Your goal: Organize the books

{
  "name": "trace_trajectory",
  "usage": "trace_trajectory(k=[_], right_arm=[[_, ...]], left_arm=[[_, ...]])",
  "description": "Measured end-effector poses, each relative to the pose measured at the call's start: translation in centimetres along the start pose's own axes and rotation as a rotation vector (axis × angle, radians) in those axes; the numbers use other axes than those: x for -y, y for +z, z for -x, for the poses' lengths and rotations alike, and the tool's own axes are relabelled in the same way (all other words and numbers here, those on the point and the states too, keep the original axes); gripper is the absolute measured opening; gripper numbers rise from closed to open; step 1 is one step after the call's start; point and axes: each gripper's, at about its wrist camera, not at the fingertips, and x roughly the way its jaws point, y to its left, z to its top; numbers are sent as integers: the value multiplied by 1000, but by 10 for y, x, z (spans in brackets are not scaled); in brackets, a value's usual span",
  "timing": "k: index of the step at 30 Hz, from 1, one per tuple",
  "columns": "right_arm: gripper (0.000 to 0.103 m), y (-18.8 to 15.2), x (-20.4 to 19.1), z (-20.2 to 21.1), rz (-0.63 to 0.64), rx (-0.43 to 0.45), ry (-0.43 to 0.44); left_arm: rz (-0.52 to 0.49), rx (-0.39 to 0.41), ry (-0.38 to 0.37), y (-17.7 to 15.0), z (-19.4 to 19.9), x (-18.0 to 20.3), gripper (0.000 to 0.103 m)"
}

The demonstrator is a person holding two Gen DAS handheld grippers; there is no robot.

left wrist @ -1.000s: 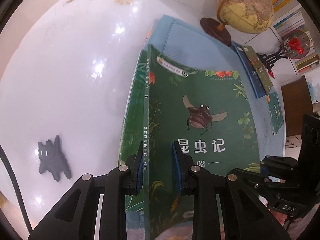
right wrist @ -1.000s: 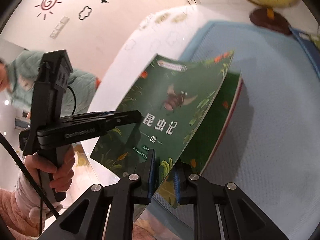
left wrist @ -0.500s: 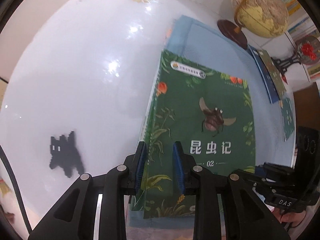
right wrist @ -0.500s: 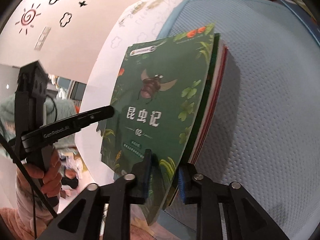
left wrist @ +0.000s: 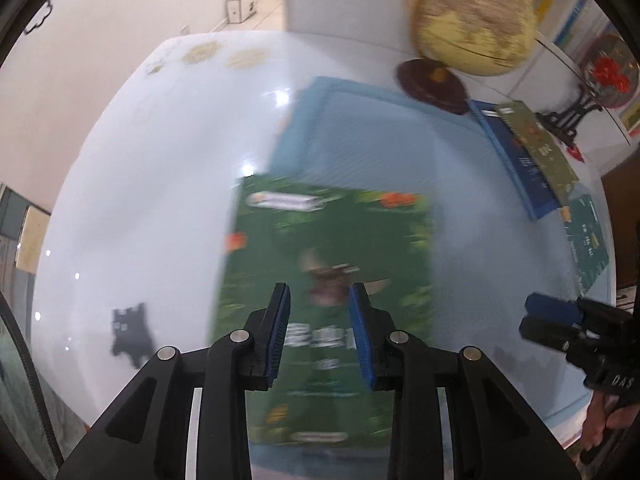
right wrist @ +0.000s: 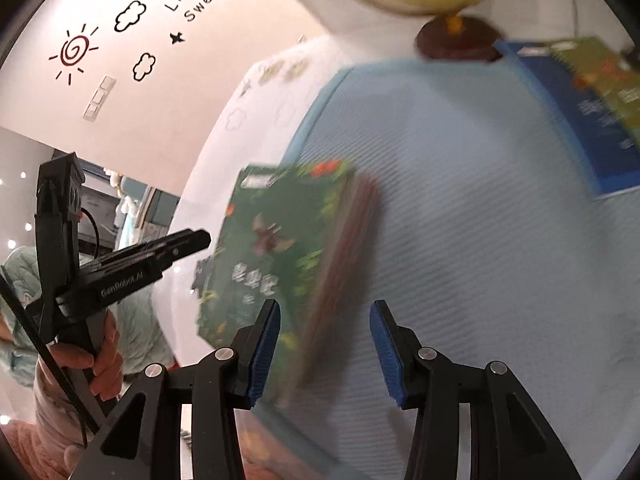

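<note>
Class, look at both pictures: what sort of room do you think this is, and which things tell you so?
Probably a child's study or reading room: a globe on the table, shelves of books behind it, and cartoon wall stickers of a sun and clouds.

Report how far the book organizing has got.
Done: the green insect book lies flat on a small stack at the blue mat's near edge. In hand: nothing; the left tongs and right tongs are both opening, clear of it. Left: the blue book, the green one on it and another beyond remain unstacked near the globe.
</note>
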Motion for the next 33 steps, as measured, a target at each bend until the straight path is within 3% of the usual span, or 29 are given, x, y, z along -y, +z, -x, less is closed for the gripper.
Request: trace_trajectory(k=[8,15,18,25,33], right_arm=[[45,27,101,74,-21,98,-102],[45,68,207,122,-75,152,-215],[45,91,252,130,-85,145,-268],[45,143,325,126,-147,164,-286],[45,189,351,96,-119,142,-358]], left_arm=[[-81,-20,-84,22,-22,122,28],[-108,-23,-238,58,-60,232,28],[-69,-21,-310,74,-83,266,28],[53,-65,-402,104,-133,304,28],[78,-32,-403,125,-154,317,28]])
